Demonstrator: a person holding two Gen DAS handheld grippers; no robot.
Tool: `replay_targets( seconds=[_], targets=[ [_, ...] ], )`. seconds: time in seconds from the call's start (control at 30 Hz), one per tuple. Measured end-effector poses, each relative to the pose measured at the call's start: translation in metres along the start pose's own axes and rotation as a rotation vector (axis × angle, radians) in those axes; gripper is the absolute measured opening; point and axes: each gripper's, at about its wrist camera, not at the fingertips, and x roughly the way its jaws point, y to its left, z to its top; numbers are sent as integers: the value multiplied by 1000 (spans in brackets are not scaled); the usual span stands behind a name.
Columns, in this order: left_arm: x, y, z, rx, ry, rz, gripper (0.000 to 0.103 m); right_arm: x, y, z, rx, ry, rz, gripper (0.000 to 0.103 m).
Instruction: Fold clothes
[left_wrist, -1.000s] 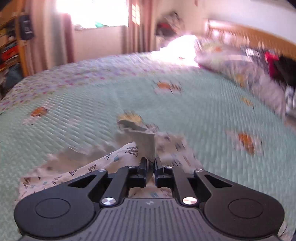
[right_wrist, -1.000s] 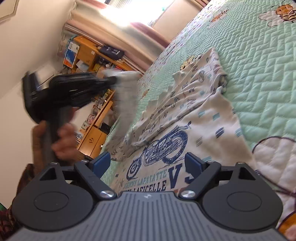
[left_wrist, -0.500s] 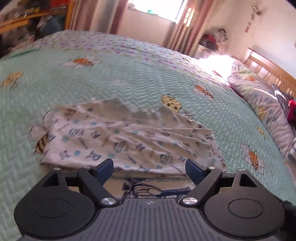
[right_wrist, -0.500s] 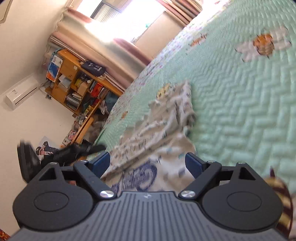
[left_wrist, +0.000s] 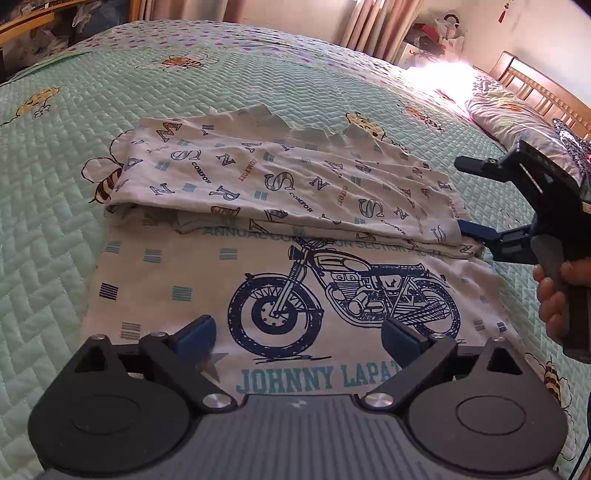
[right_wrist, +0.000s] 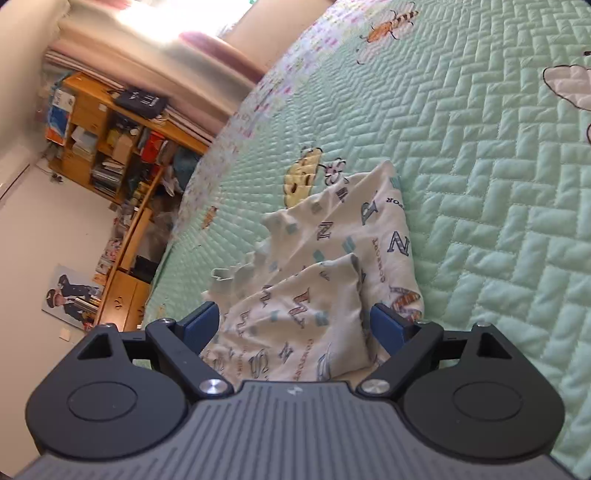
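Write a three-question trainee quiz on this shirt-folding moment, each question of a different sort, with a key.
1. True or false: the left gripper is clamped on the motorcycle-print shirt.
2. Multiple choice: the folded-over part of the shirt lies on A) the far half of the shirt, B) the pillow, C) the bare quilt.
3. Fill in: the right gripper is at the shirt's ____ edge, as the left wrist view shows it.

Key: 1 false, its jaws are opening above the print; 2 A; 3 right.
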Motion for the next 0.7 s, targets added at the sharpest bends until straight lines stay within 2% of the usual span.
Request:
replay_targets(
  seconds=[0.23, 0.33, 0.4, 0.43, 0.47, 0.5, 0.57, 0.7],
  targets=[
    [1, 6, 0, -14, 13, -31, 100, 23, 11, 2, -122, 62, -25, 90],
    [1, 7, 1, -20, 18, -36, 100, 23, 19, -1, -196, 79, -62, 82],
    [1, 5, 0, -14, 20, -29, 100, 21, 24, -3, -243, 81, -94, 58],
    [1, 4, 0, -9, 22, -24, 100, 19, 26, -4, -271, 79, -110, 52],
    [2, 3, -1, -3, 23, -19, 101, 17, 29, -6, -298, 77, -126, 41],
    [2, 1, -1, 4, 25, -13, 101, 16, 33, -8, -327, 71, -132, 24],
    [2, -2, -2, 19, 30, 1, 101, 14, 43, -10, -392, 56, -148, 7],
    [2, -5, -4, 39, 39, 21, 102, 1, 67, -12, -500, -18, -150, 4]
  ],
)
